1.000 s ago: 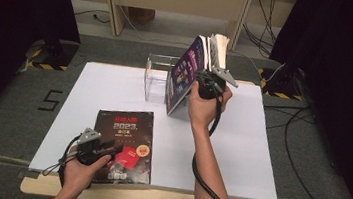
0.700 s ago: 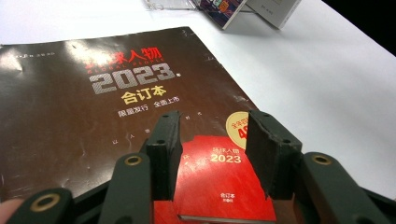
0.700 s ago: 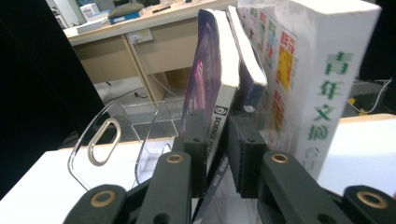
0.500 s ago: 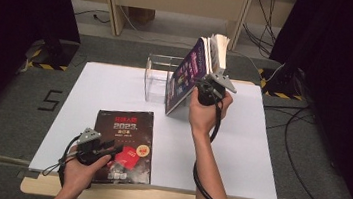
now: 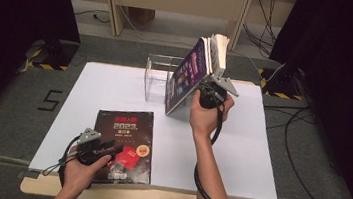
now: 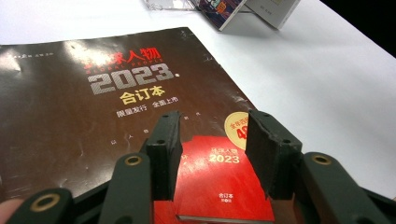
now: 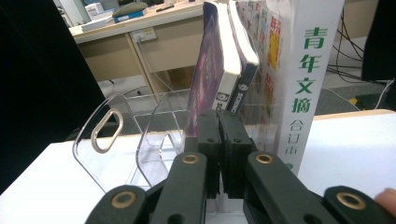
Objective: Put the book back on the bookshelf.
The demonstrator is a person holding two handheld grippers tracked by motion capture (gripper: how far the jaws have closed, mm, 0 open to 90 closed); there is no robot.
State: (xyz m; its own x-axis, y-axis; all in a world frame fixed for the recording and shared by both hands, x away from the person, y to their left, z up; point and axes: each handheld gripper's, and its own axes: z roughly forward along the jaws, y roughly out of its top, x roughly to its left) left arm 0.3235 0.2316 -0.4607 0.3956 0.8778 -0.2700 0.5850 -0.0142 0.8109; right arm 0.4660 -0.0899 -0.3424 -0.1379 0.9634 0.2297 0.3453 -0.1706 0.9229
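1. Books (image 5: 198,72) lean tilted in a clear acrylic rack (image 5: 159,77) at the far side of the white table (image 5: 254,153); in the right gripper view a purple-covered volume (image 7: 205,70) stands at the left of the row and a thick white-spined one (image 7: 306,70) at its right.
2. Empty clear dividers (image 7: 105,140) of the rack rise to the left of the books, with bare slots between them.
3. Beyond the table stand a wooden desk (image 7: 154,42) and trailing floor cables (image 5: 308,119).
4. Right gripper (image 5: 210,91) sits just at the near edge of the leaning books; its jaws have just been closing and now stand pressed together, with nothing visibly between them.
5. A dark magazine marked 2023 (image 5: 121,143) lies flat at the near left of the table, well apart from the rack.
6. Left gripper (image 5: 108,148) rests over the magazine's lower part, jaws about half apart, above the red panel (image 6: 219,186) printed on the cover; whether the pads touch the cover I cannot tell.
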